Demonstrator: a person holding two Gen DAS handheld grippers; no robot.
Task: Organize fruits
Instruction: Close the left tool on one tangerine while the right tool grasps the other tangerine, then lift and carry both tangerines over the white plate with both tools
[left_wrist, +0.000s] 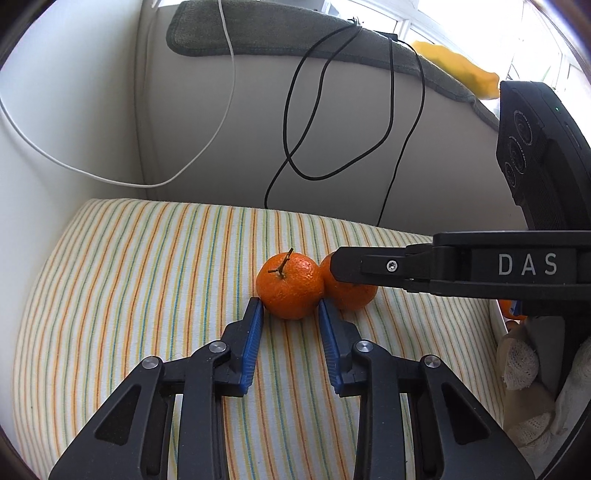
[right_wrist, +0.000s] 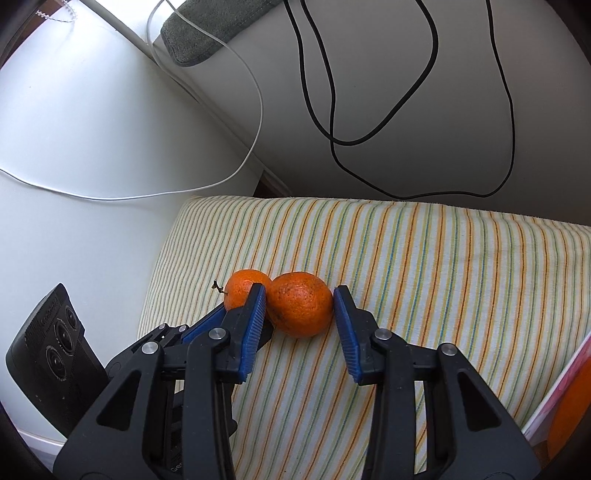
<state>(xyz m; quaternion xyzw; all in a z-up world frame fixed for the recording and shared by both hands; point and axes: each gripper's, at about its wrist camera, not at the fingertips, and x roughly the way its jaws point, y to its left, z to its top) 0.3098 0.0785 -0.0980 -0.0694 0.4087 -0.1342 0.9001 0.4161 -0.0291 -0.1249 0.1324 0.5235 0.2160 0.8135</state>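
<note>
Left gripper (left_wrist: 290, 308) pitched steeply down at the striped cushion (left_wrist: 129, 295), black linkage arms in the near foreground, blue pads forward. Its fingertips flank the stemmed mandarin (left_wrist: 290, 290), both pads touching the fruit's lower sides, so it is clamped on that fruit. Fruit sits on the cushion, stem up.

Right gripper (right_wrist: 300, 297) also angled down, coming in from the right in the left wrist view, where its black finger lies across the second mandarin (left_wrist: 351, 297). In the right wrist view its blue pads bracket that second mandarin (right_wrist: 300, 304): left pad pressed into the seam between the two fruits, right pad touching the fruit's right flank. Clamped on it. Fruit rests on the cushion.

The two mandarins touch each other, side by side, mid cushion. From the right wrist view the stemmed one (right_wrist: 242, 290) sits behind the left pad, partly hidden, stem pointing left.

A gloved hand (left_wrist: 517, 369) shows at the right edge of the left wrist view, under the right gripper body.

Farther back: pale upholstered backrest (left_wrist: 221, 129), black cable (left_wrist: 317, 110) looping down it, white cable (left_wrist: 229, 74) at left, grey-green cloth (left_wrist: 258, 37) on top, a yellow object (left_wrist: 458, 70) at far right.
</note>
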